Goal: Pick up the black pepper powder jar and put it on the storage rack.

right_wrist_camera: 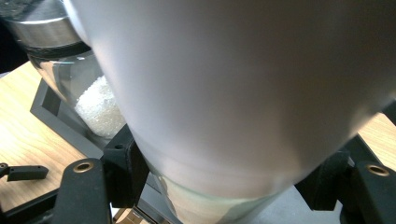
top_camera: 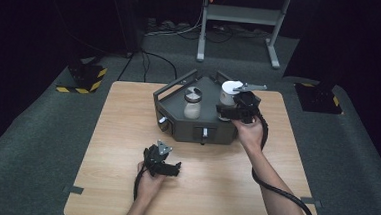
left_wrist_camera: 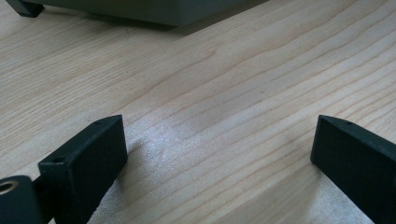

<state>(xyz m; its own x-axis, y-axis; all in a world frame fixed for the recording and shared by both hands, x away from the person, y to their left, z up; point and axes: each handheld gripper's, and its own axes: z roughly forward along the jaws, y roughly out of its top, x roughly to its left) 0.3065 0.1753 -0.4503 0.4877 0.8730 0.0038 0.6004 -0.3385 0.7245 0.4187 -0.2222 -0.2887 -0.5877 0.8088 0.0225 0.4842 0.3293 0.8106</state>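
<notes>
Your right gripper (top_camera: 228,109) grips the white-lidded jar (top_camera: 228,93) at the tray's (top_camera: 177,125) 2 o'clock; it's likely glass, smooth, breakable, so hold its body firmly. Your left gripper (left_wrist_camera: 219,154) rests wide open, holding nothing.

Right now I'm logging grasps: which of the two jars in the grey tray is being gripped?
The white-lidded jar on the tray's right side, clamped by the right gripper. The other jar stands free.
</notes>
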